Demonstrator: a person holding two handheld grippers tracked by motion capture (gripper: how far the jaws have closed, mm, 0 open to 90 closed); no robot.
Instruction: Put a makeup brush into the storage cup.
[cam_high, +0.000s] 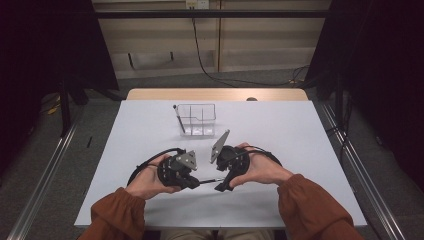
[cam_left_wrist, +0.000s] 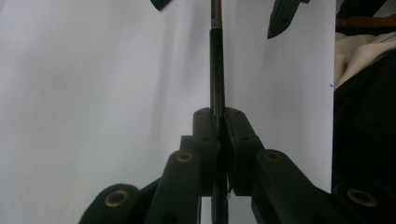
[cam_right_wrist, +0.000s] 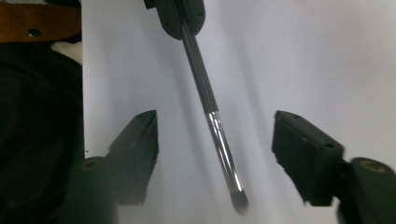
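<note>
While left hand-held gripper (cam_left_wrist: 218, 122) clamps brush (cam_right_wrist: 210, 112), right hand-held gripper (cam_right_wrist: 215, 158) faces it, jaws apart.

I counted one white rectangular table (cam_high: 150, 125) across the middle of the high view. One clear plastic divided organiser box (cam_high: 197, 120) stood above centre, with one slim dark stick (cam_high: 178, 118) leaning at its left side. I had two black two-jaw grippers, left (cam_high: 196, 182) and right (cam_high: 220, 186), and one slim black makeup brush with a silver ferrule (cam_right_wrist: 219, 135) between them.
</note>
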